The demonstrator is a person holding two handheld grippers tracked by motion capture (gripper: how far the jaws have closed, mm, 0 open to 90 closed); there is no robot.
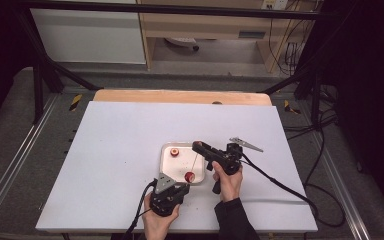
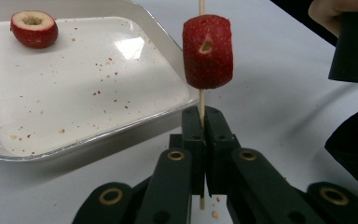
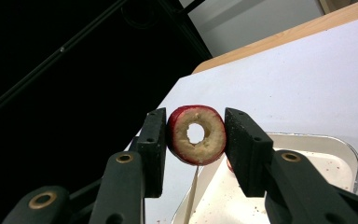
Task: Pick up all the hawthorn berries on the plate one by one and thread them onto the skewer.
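The left gripper (image 2: 204, 135) clamps a thin wooden skewer (image 2: 201, 112) upright beside the tray (image 2: 121, 128). The right gripper (image 3: 196, 135) pinches a cored red fruit (image 3: 196, 134) above its tip. Misaligned, the skewer could miss the hole and snap.

Left gripper (image 2: 204, 140) clamped tight and upright; right gripper (image 3: 196, 140) pinching, part-closed.

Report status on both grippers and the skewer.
Left gripper shut on thin wooden skewer, one cored red fruit threaded. Right gripper shut on second cored fruit. Nothing blocking.
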